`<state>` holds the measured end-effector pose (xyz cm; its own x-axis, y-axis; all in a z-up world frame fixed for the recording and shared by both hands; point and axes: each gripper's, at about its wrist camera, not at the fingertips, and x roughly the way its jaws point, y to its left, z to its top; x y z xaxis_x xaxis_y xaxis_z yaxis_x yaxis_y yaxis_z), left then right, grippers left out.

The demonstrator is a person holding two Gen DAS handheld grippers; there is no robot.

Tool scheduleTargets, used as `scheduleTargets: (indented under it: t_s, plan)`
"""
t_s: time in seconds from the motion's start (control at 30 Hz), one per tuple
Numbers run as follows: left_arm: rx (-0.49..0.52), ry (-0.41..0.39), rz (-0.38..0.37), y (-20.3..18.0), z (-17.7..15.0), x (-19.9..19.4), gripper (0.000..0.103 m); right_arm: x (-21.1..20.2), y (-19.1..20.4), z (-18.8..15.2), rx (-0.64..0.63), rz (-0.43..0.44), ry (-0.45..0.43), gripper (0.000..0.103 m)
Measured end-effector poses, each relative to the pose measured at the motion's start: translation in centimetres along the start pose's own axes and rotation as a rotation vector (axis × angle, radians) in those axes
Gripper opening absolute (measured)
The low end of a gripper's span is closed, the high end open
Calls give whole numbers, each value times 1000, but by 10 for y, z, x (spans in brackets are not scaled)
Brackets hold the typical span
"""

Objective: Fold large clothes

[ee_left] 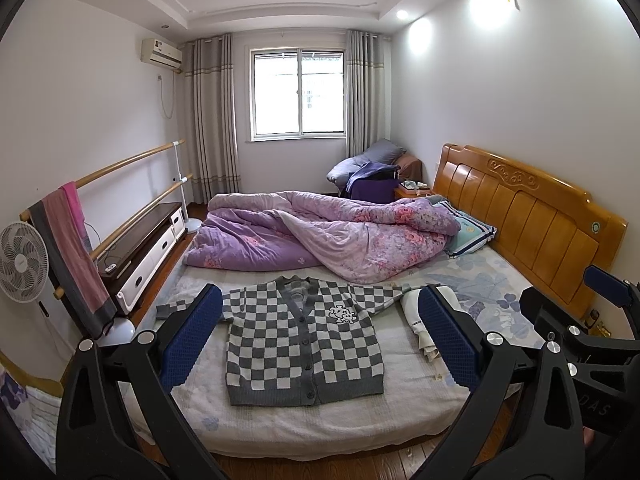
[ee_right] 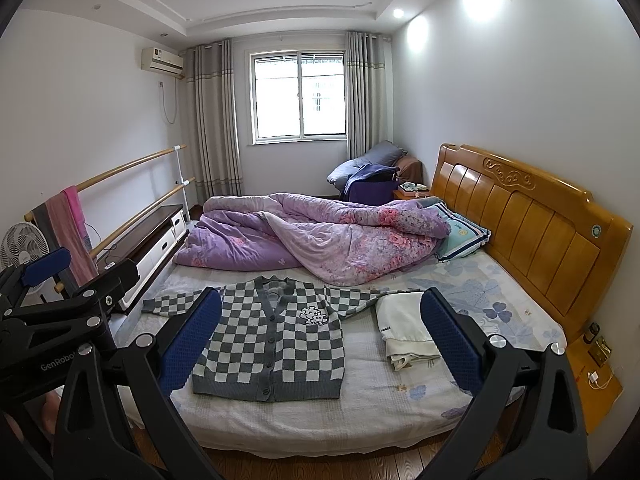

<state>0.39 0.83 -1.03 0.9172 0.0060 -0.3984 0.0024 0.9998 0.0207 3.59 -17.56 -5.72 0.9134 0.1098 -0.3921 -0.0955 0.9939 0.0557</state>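
Note:
A grey and white checked cardigan (ee_left: 304,344) lies flat and buttoned on the bed (ee_left: 304,428), sleeves spread sideways; it also shows in the right wrist view (ee_right: 276,344). A folded white garment (ee_right: 406,330) lies to its right, partly hidden behind a finger in the left wrist view (ee_left: 416,320). My left gripper (ee_left: 320,336) is open and empty, held back from the bed's near edge. My right gripper (ee_right: 320,336) is open and empty, level with it. Each gripper shows at the edge of the other's view.
A crumpled purple floral quilt (ee_left: 320,236) fills the far half of the bed. A pillow (ee_left: 472,234) lies by the wooden headboard (ee_left: 532,216) on the right. A fan (ee_left: 22,264), towel rail (ee_left: 120,200) and low cabinet (ee_left: 148,240) stand left. Wooden floor runs below.

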Motion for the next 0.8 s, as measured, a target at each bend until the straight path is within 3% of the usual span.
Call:
scheduleTargets:
  t_s: [0.8]
  plan:
    - [-1,7,4,14,-3,9,98,15,12,-10,-2,6,17,96]
